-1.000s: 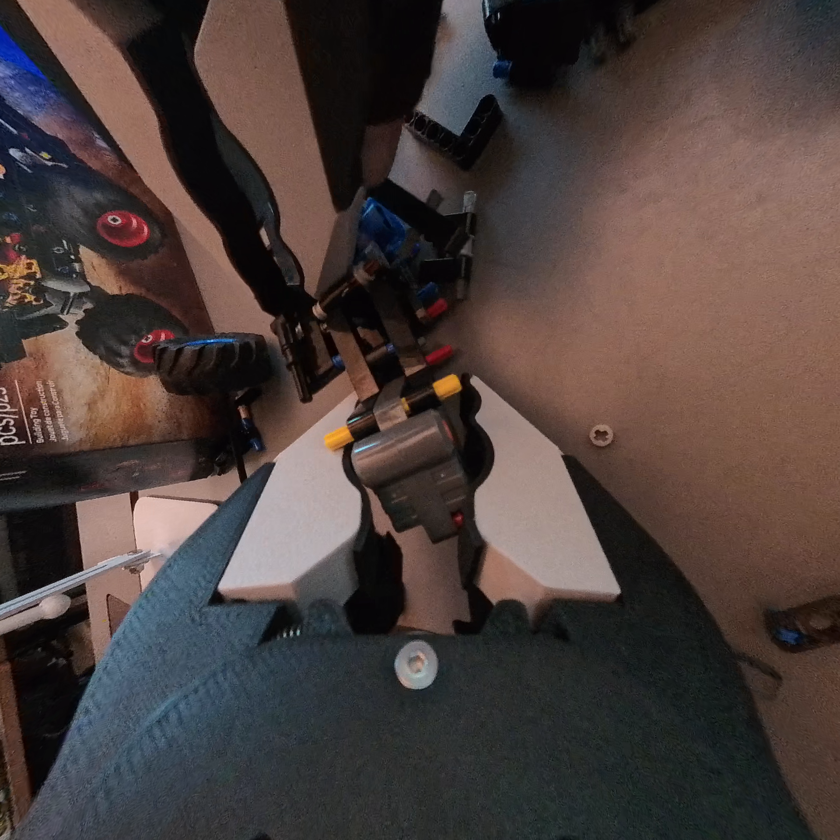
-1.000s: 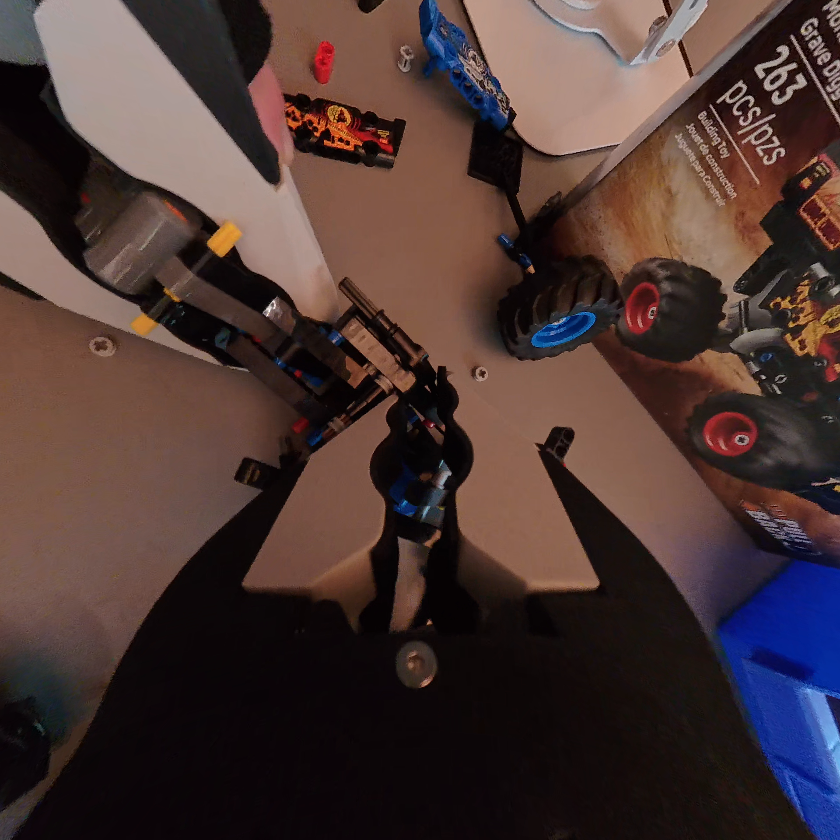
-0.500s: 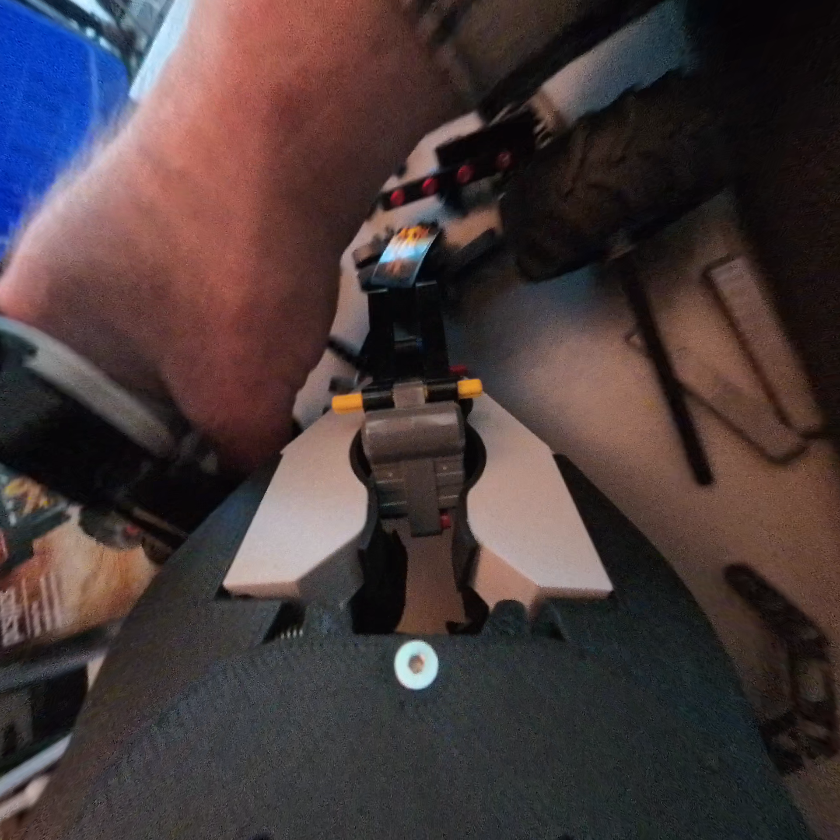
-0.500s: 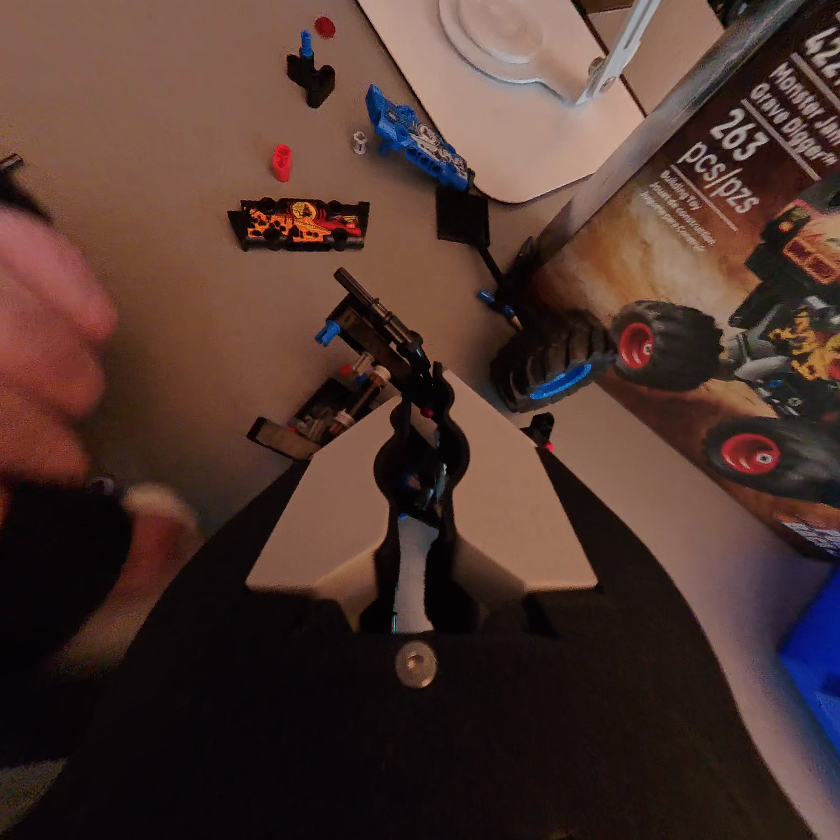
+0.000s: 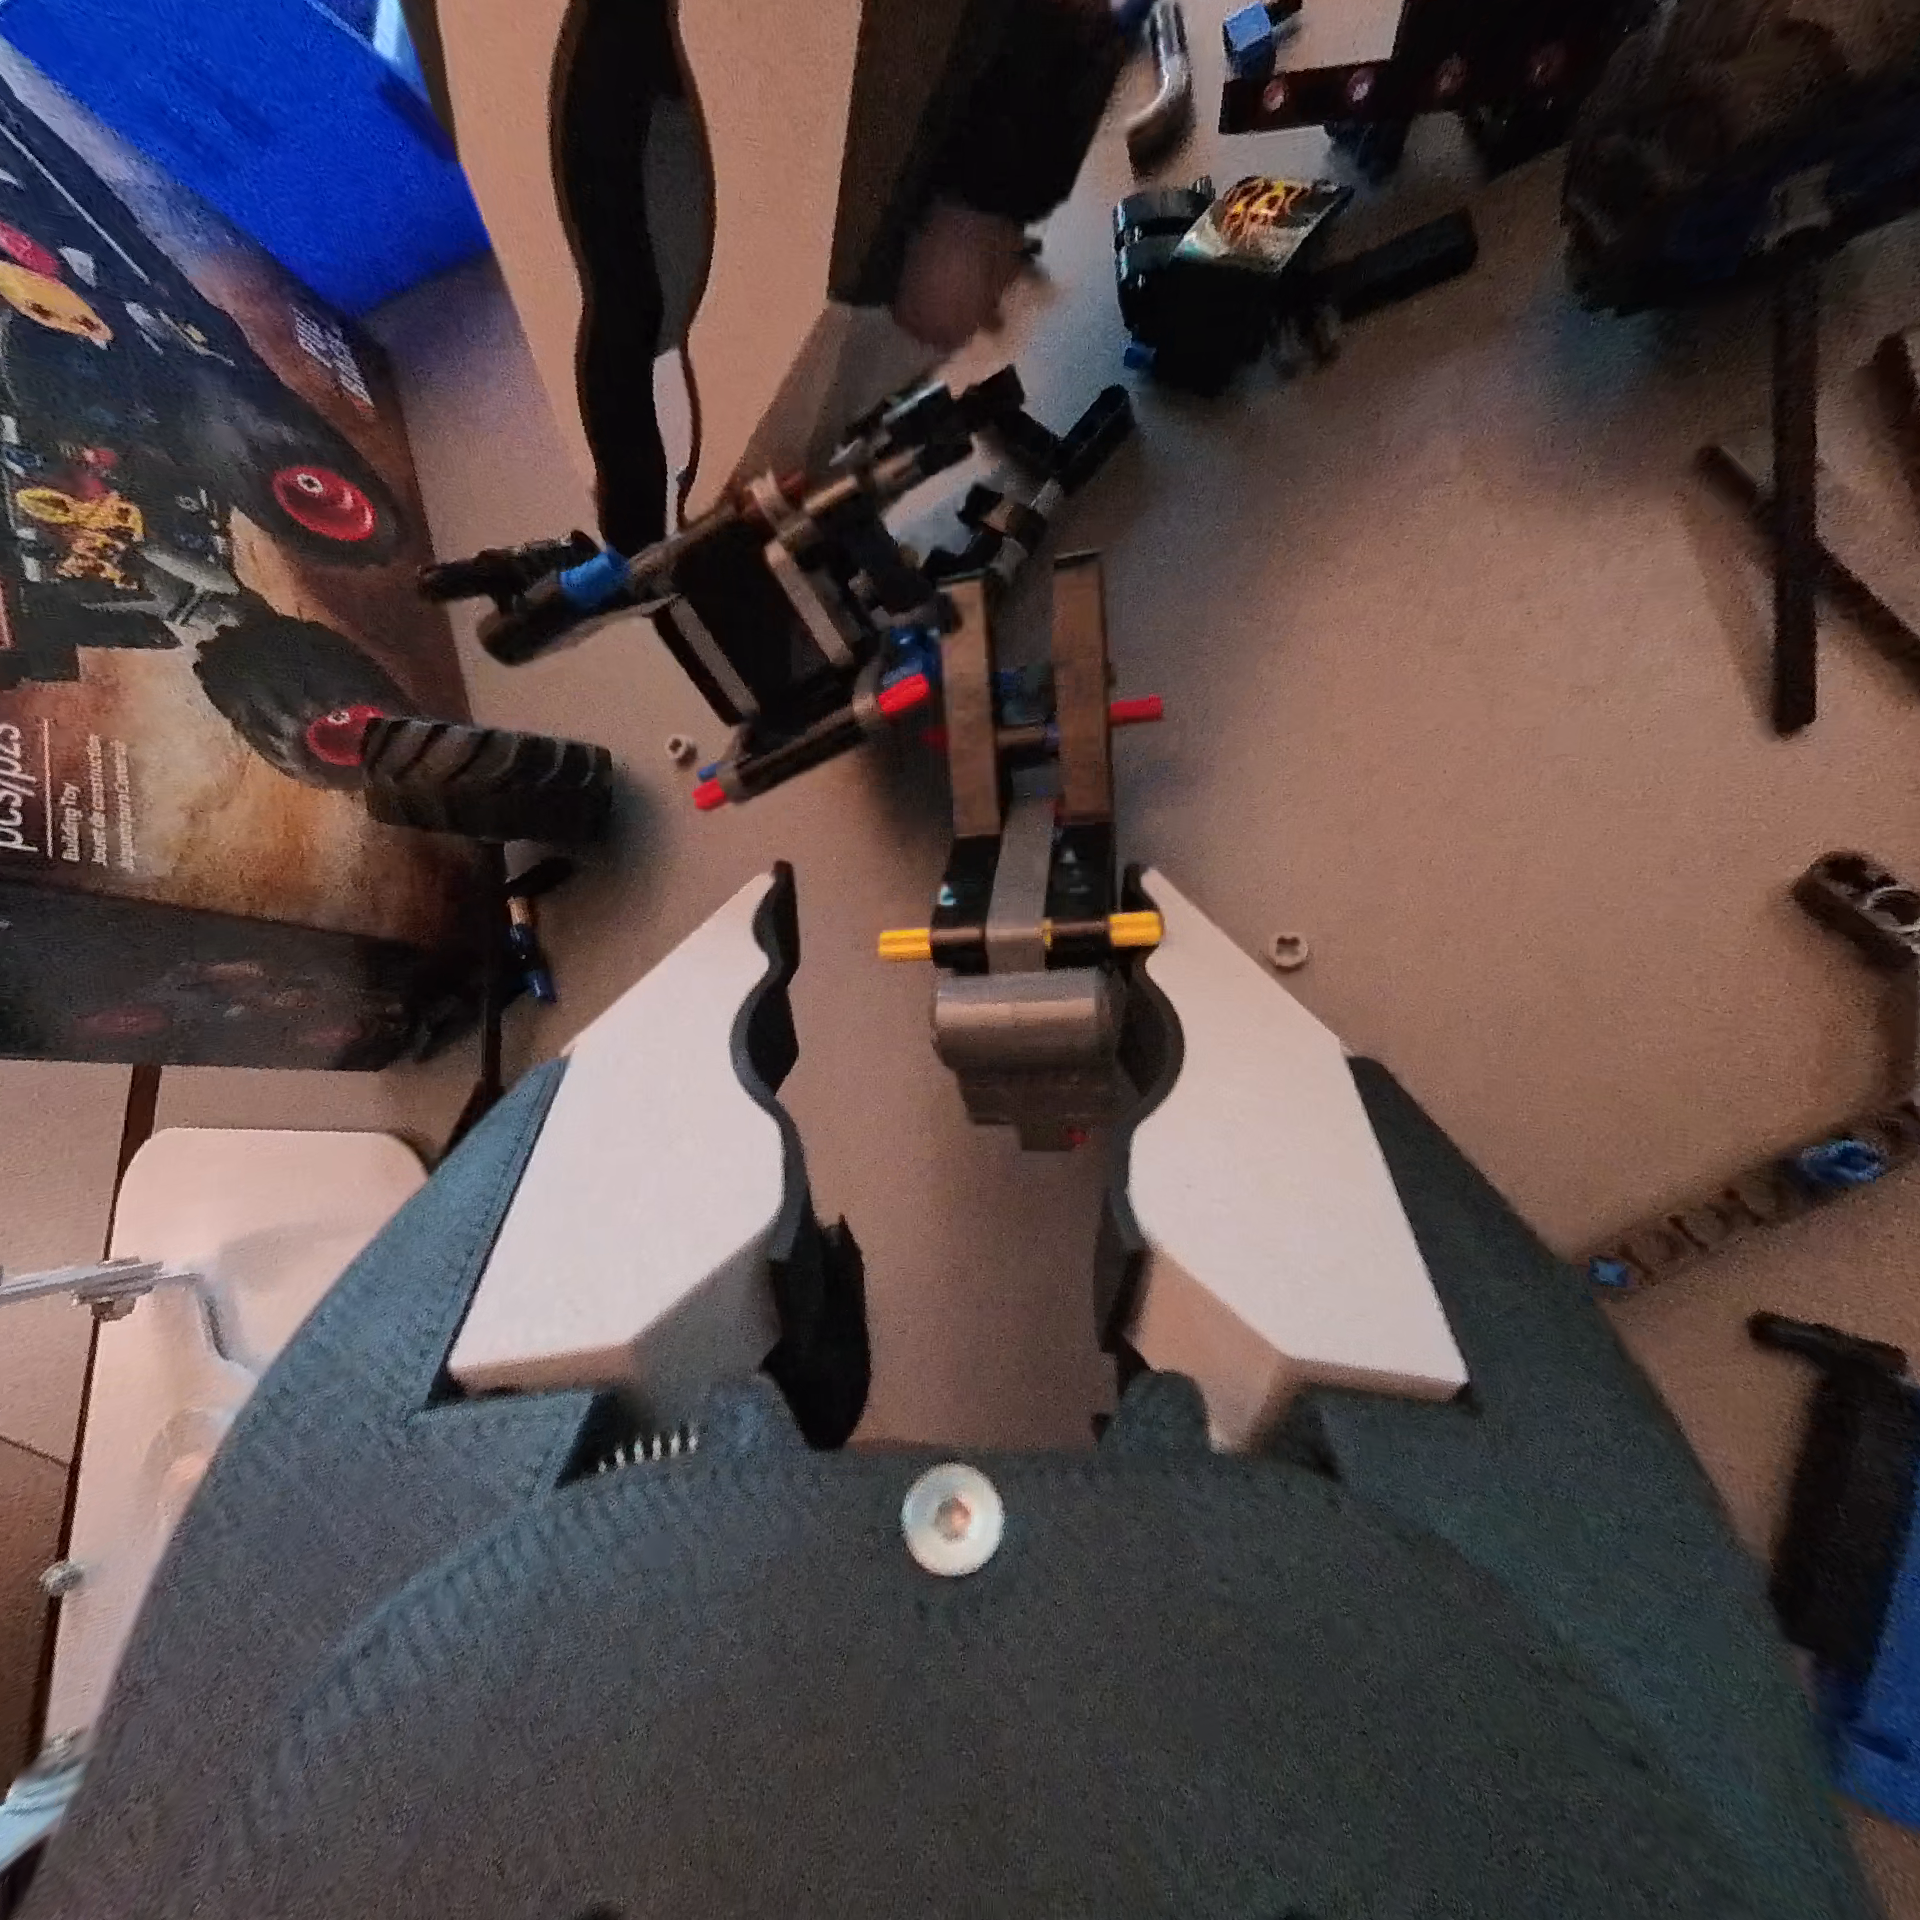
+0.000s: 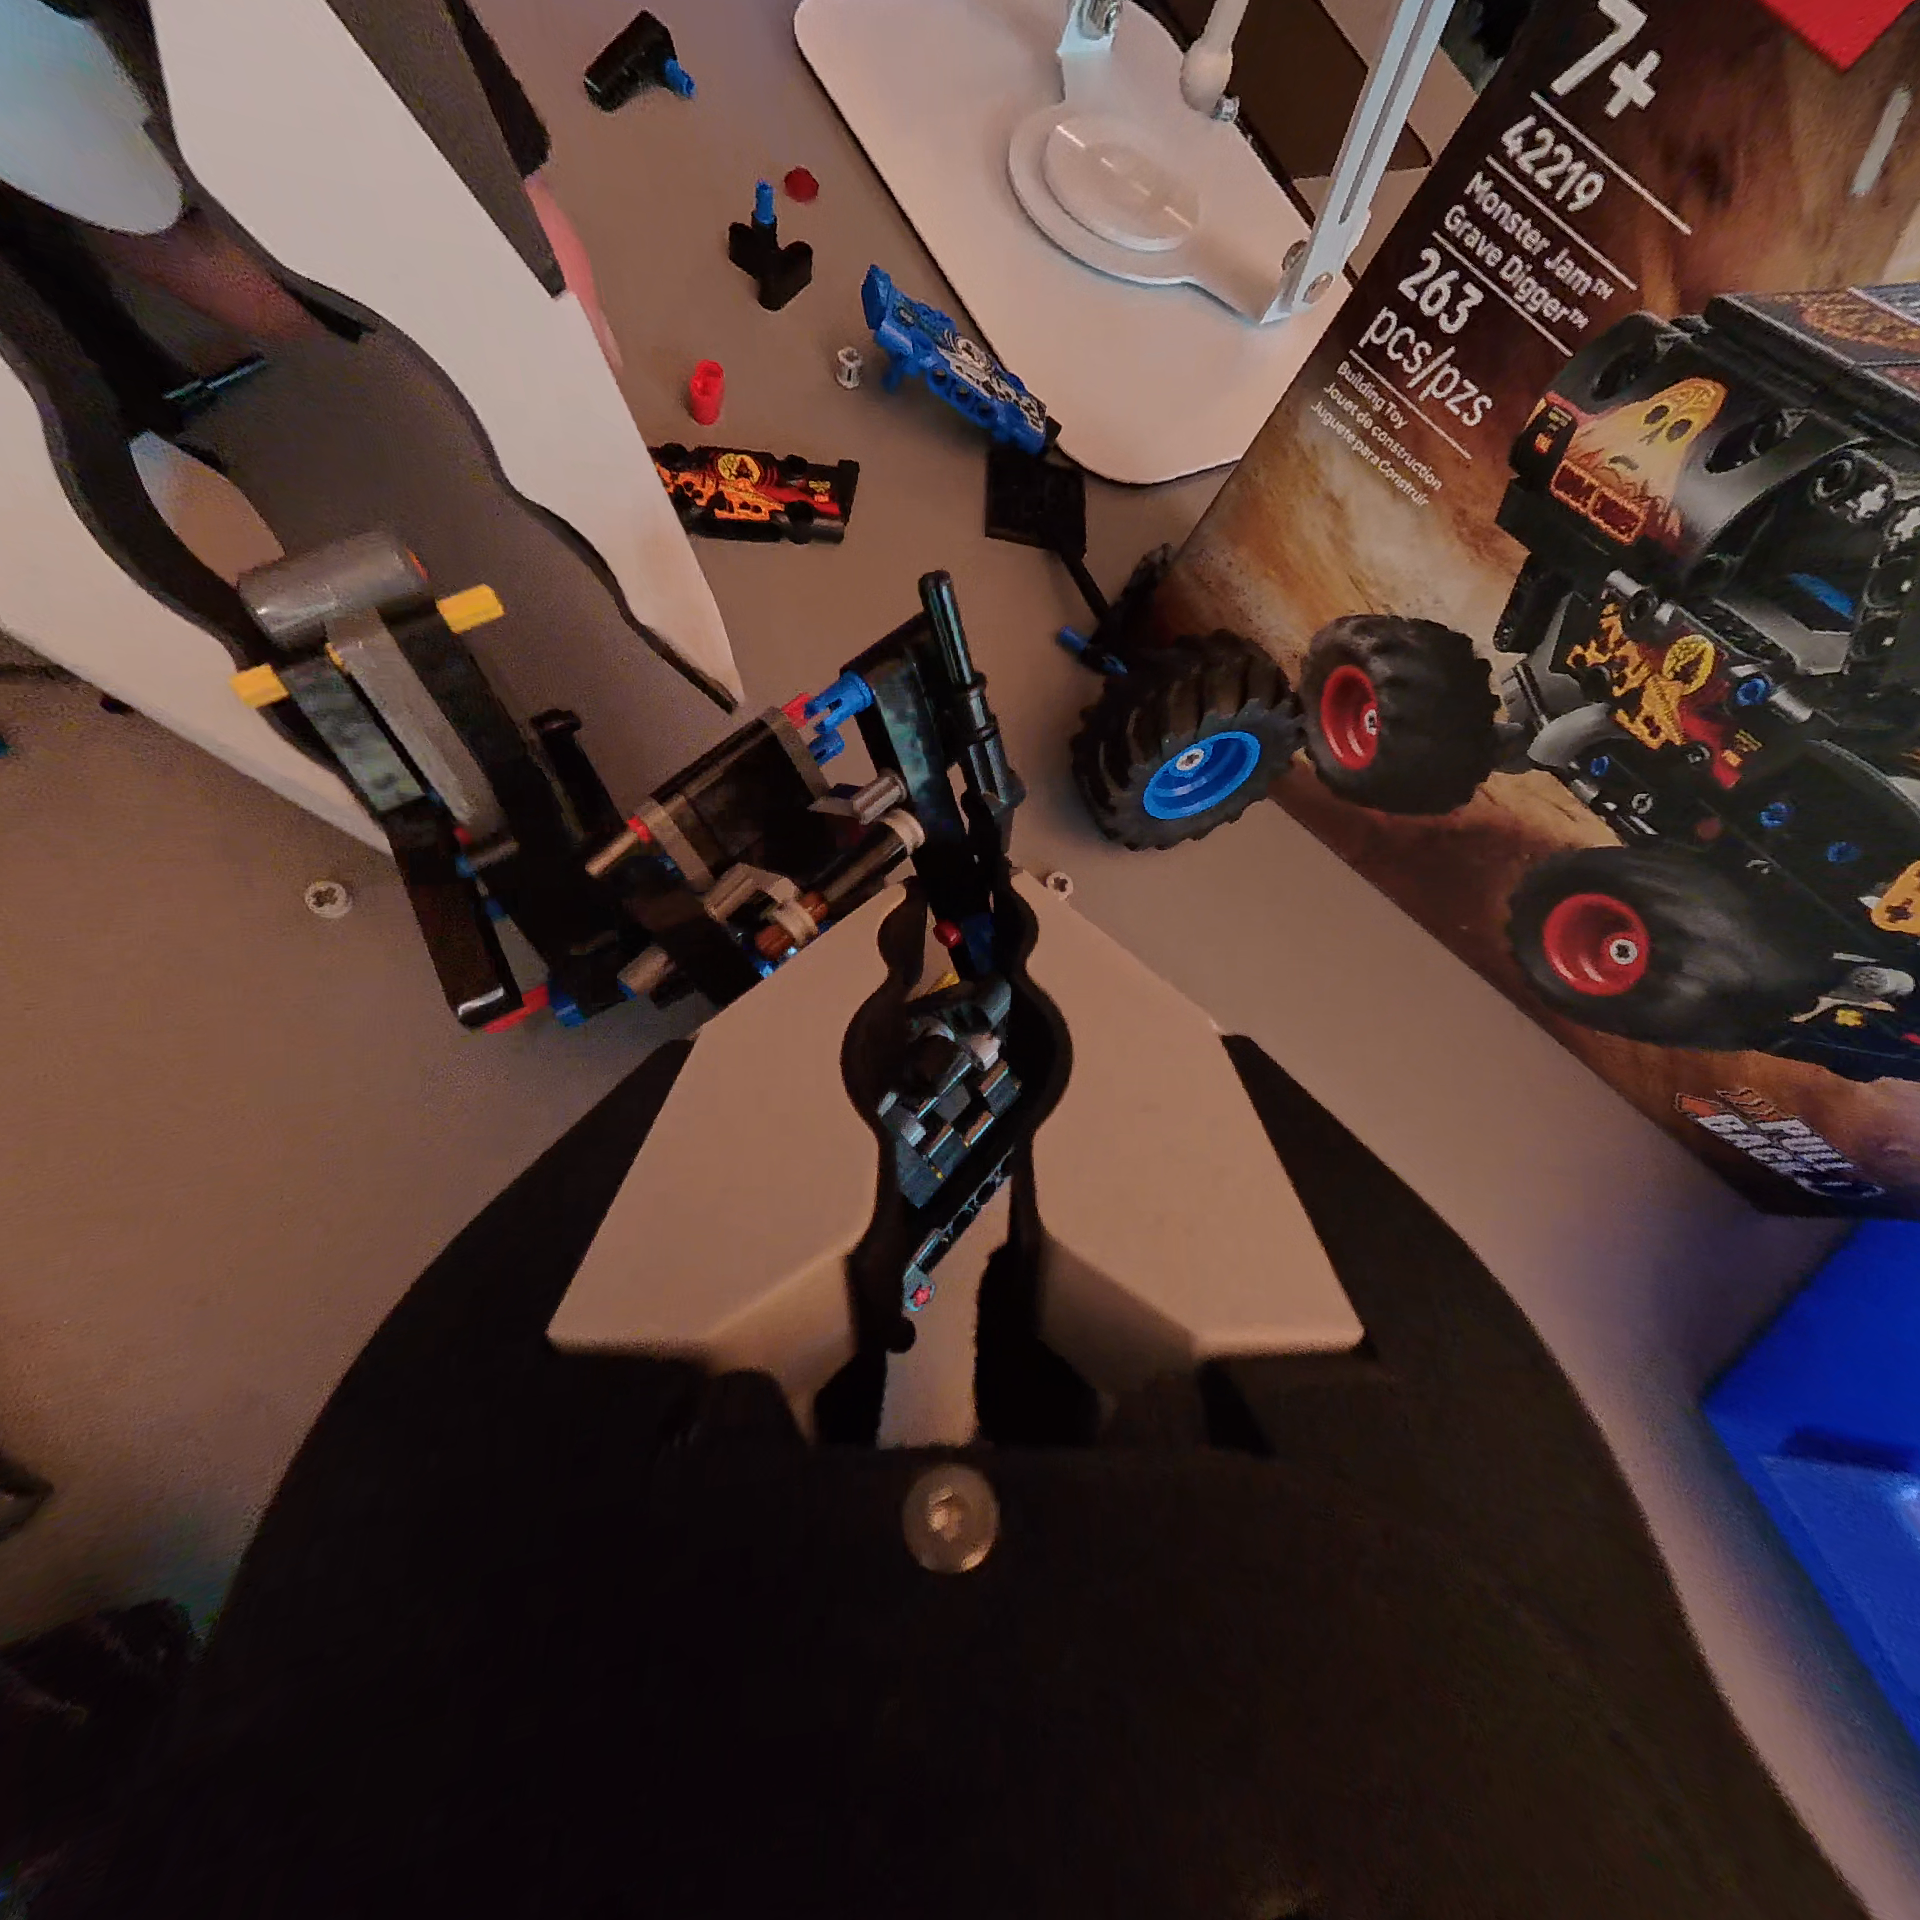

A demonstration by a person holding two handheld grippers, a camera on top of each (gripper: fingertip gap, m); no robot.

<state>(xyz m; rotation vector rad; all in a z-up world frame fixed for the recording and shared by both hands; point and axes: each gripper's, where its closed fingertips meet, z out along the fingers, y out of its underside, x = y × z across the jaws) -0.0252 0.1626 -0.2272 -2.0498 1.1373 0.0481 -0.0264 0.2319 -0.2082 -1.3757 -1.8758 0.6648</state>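
Observation:
A black and grey toy-brick chassis [image 5: 997, 748] with yellow, red and blue pins lies on the grey table. My left gripper [image 5: 956, 914] is open. The chassis's grey block end [image 5: 1023, 1039] sits between its fingers, against the right one. My right gripper [image 6: 961, 904] is shut on the chassis's other, black end [image 6: 945, 1081]. In the right wrist view the left gripper [image 6: 551, 758] straddles the grey block [image 6: 332, 592] with gaps on both sides. In the left wrist view the right gripper [image 5: 634, 436] reaches in from the top. I cannot tell whether the two chassis halves are joined.
A printed truck box [image 6: 1610, 644] stands to the right, with a black tyre with a blue hub [image 6: 1195, 758] against it. A white lamp base [image 6: 1122, 208], a blue bin [image 6: 1829, 1403], a flame-printed panel [image 6: 753, 494] and a blue panel [image 6: 956, 364] lie around. Black beams [image 5: 1797, 520] lie at the left gripper's far right.
The left gripper was shut on the grey block and held it away from the rest; it has come back down and opened. The right gripper stays shut on the black end.

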